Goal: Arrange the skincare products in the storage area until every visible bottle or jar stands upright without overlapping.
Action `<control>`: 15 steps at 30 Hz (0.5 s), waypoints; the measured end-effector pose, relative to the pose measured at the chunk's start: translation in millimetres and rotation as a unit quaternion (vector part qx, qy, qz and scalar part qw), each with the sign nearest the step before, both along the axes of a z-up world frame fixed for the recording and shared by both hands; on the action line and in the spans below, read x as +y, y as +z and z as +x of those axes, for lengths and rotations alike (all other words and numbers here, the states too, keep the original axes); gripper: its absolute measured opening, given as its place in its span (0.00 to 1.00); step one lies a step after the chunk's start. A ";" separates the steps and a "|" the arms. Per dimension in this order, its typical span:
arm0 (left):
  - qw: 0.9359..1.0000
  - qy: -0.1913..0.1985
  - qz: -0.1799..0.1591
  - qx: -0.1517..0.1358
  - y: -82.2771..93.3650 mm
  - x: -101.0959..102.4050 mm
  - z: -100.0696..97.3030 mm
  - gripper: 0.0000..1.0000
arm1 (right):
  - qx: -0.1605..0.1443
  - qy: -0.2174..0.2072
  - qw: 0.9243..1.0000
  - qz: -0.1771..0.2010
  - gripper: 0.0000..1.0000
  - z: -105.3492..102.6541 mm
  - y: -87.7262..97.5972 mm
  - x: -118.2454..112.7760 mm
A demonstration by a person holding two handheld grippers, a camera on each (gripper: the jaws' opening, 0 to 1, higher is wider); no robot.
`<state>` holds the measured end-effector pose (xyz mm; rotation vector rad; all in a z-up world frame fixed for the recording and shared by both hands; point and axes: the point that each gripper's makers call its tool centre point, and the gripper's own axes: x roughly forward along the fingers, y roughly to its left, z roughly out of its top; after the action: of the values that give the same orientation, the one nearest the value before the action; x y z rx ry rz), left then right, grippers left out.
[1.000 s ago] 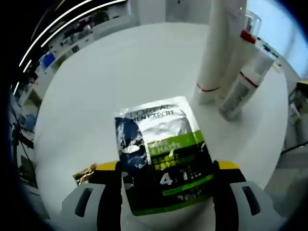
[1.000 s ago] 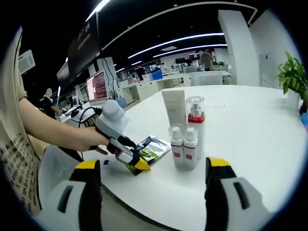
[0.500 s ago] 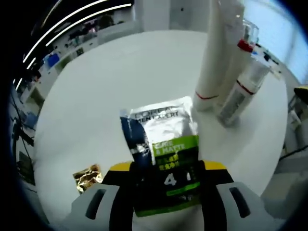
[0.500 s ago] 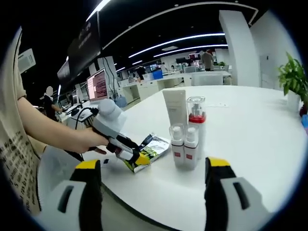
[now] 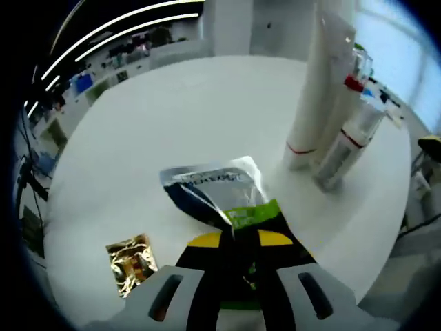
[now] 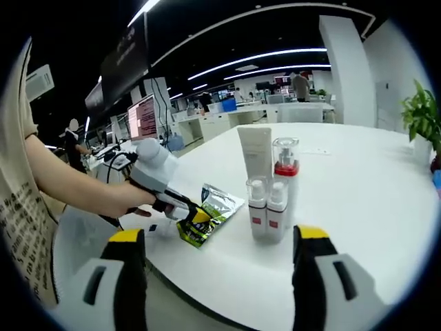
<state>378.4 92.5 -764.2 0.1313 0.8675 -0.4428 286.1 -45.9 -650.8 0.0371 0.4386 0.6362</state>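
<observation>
Tube (image 6: 256, 157), pump bottle (image 6: 284, 172), two small bottles (image 6: 267, 210): upright, clustered on tabletop (image 6: 358, 200). Sachet (image 5: 219, 191): pinched in left gripper (image 5: 240, 243) jaws, one end lifted. Gold packet (image 5: 131, 261): flat. Right gripper (image 6: 213, 258): jaws spread, idle. Sachet placement pending.

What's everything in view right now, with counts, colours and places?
Round white table: one, holds everything.
Tall white squeeze tube: one, upright, behind the bottles.
Clear pump bottle with red collar: one, upright beside the tube.
Small white bottles with red bands: two, upright, side by side in front.
Silver, blue and green foil sachet: one, lifted at one end, clamped by the left tongs.
Crumpled gold foil packet: one, flat near the table edge.
Green potted plant: one, far side.
Left tongs: yellow-tipped, shut on the sachet.
Right tongs: yellow-tipped, open, empty.
</observation>
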 end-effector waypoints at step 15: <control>0.993 0.056 -0.107 0.012 23.1 7.0 -20.6 0.00 | -0.002 0.023 1.000 -0.007 0.87 -3.7 -0.7 6.5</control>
<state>357.8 99.5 -741.2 -0.1206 0.8406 -0.4300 282.3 -39.3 -651.5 0.0119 0.4406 0.6786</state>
